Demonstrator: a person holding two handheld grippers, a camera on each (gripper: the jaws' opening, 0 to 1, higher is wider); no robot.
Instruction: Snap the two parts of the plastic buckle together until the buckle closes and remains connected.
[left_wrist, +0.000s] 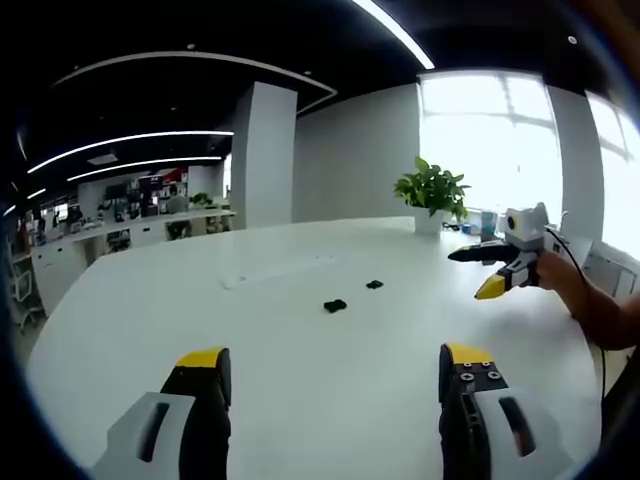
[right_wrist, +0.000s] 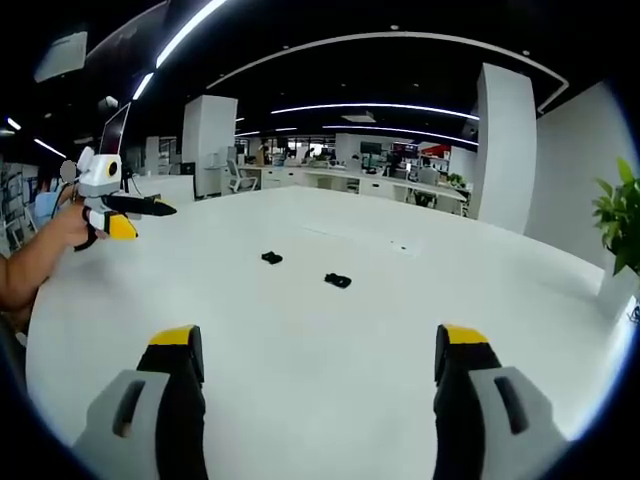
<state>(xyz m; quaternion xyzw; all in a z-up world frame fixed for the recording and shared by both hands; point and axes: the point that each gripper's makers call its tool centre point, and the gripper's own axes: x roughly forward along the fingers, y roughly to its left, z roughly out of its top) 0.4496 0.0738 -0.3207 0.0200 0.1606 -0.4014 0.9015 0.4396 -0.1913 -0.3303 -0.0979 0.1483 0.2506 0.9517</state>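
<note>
Two small black plastic buckle halves are seen lying apart on the broad white table (left_wrist: 300, 390): the nearer buckle half (left_wrist: 335, 305) and the farther buckle half (left_wrist: 374, 285) in the left gripper view. In the right gripper view the same pair is seen as two dark pieces (right_wrist: 338, 281) and (right_wrist: 271, 258); which matches which cannot be told.

The left gripper (left_wrist: 335, 375) is held wide open with nothing between its yellow-tipped black jaws. The right gripper (right_wrist: 318, 355) is likewise spread wide and empty. Both are held above the table, well short of the pieces; each is also seen from the other's camera, raised at the table's side.

Handling, as judged: the halves are likely light, stiff and smooth, so they may skid or flip if nudged. A grip across the flat sides of each body is advised, with the prongs and socket mouth left free for mating. Detail of prongs is too small to be made out.

A green potted plant (left_wrist: 432, 190) stands at the far table edge.
</note>
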